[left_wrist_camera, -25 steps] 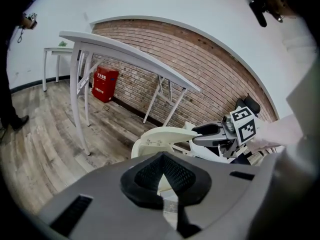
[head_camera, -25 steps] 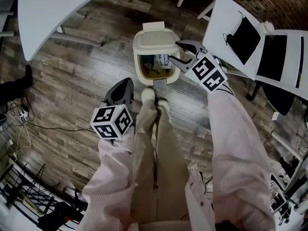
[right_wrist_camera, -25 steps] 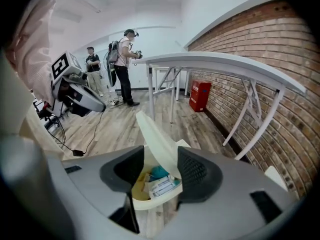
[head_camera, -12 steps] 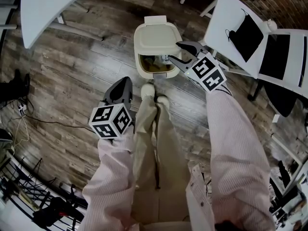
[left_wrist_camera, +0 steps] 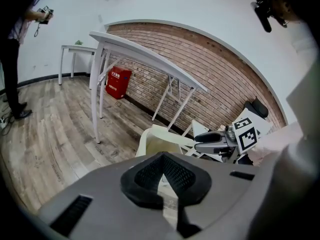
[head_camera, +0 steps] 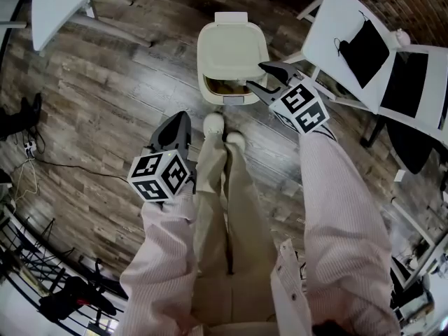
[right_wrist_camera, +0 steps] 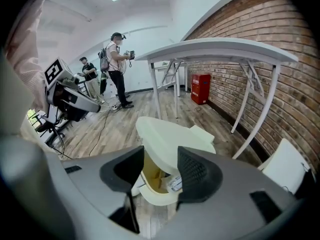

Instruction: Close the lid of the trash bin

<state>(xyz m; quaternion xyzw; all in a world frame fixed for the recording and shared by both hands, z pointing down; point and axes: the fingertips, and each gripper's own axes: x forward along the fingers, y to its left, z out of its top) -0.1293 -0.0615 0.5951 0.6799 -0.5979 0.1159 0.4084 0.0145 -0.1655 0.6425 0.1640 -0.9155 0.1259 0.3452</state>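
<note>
A cream trash bin [head_camera: 231, 51] stands on the wood floor in front of the person's shoes. Its lid [head_camera: 232, 46] is tilted low over the opening [head_camera: 225, 87], where some trash shows through a narrow gap. My right gripper [head_camera: 255, 75] is open at the lid's front right corner, close to or touching it. In the right gripper view the lid [right_wrist_camera: 167, 136] and the opening [right_wrist_camera: 156, 178] lie just beyond the open right gripper [right_wrist_camera: 160, 168]. My left gripper [head_camera: 180, 121] is shut and empty, apart from the bin at the person's left leg. The left gripper view shows the bin [left_wrist_camera: 159, 143] past the shut left gripper [left_wrist_camera: 162, 170].
A white table [head_camera: 56, 2] stands at the far left. White furniture with a black sheet [head_camera: 364, 47] stands close at the bin's right. Cables [head_camera: 42, 163] lie on the floor at left. People [right_wrist_camera: 117, 64] stand in the background, and a red box [right_wrist_camera: 201, 88] sits by the brick wall.
The bin's lid has swung lower, so the gap over the opening is much narrower. My right gripper has stayed at the lid's corner. The left gripper has barely moved.
</note>
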